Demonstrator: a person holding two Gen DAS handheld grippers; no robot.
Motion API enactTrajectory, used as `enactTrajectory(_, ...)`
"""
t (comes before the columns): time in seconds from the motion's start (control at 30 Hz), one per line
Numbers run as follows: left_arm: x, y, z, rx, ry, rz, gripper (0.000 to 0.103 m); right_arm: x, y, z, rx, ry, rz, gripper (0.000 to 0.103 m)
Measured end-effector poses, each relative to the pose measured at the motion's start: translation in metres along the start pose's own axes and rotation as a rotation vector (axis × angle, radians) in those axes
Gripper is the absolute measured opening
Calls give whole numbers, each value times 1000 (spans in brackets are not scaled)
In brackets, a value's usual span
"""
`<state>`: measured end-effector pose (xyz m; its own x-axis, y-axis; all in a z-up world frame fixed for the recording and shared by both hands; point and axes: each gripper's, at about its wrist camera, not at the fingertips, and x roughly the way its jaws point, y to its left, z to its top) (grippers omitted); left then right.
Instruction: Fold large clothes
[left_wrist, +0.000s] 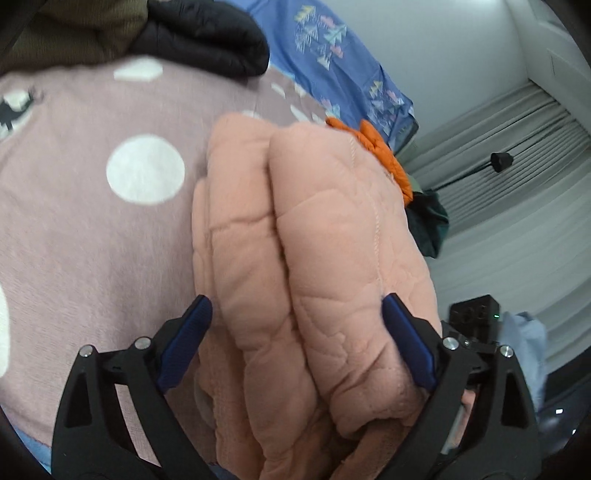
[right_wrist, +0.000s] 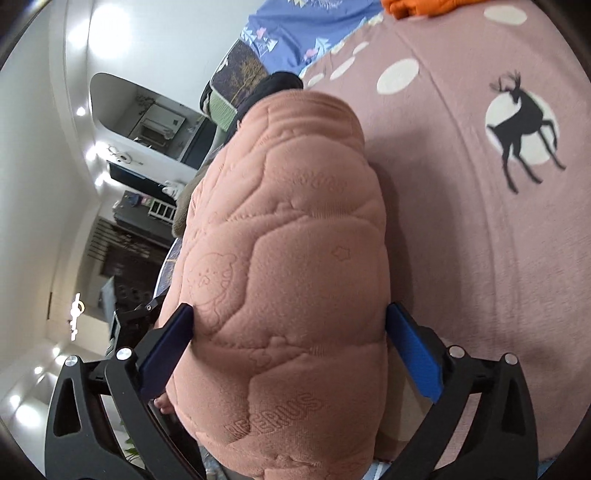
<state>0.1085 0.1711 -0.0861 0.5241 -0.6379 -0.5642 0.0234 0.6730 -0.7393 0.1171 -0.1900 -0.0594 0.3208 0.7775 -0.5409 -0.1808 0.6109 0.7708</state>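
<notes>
A thick peach quilted fleece garment (left_wrist: 314, 266) lies folded in a bundle on the pink bedspread (left_wrist: 74, 240). My left gripper (left_wrist: 297, 310) has its jaws spread wide around the bundle's near end, both blue pads against the fabric. In the right wrist view the same garment (right_wrist: 288, 266) fills the middle, embossed with a bear and letters. My right gripper (right_wrist: 290, 319) also clasps the bundle with wide-set jaws, pads pressed into its sides.
The pink bedspread (right_wrist: 498, 258) has white dots and a black deer (right_wrist: 521, 125). A black jacket (left_wrist: 207, 33), an olive garment (left_wrist: 74, 29), an orange jacket (left_wrist: 384, 151) and a blue sheet (left_wrist: 332, 48) lie at the far side. Grey curtains (left_wrist: 517, 166) stand to the right.
</notes>
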Motion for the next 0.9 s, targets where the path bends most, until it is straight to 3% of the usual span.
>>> enactTrajectory(0.17, 19, 22, 0, -104, 109, -136, 100, 11, -10, 9, 31, 59, 76, 102)
enactTrajectory(0.33, 28, 27, -1, -119, 123, -181, 101, 26, -26, 14, 84, 131, 204, 102)
enactTrajectory(0.6, 33, 28, -4, -150, 115, -200, 101, 30, -18, 17, 100, 128, 195, 102)
enactTrajectory(0.9, 21, 18, -28, -88, 88, -215, 101, 17, -1, -8, 23, 113, 185, 102)
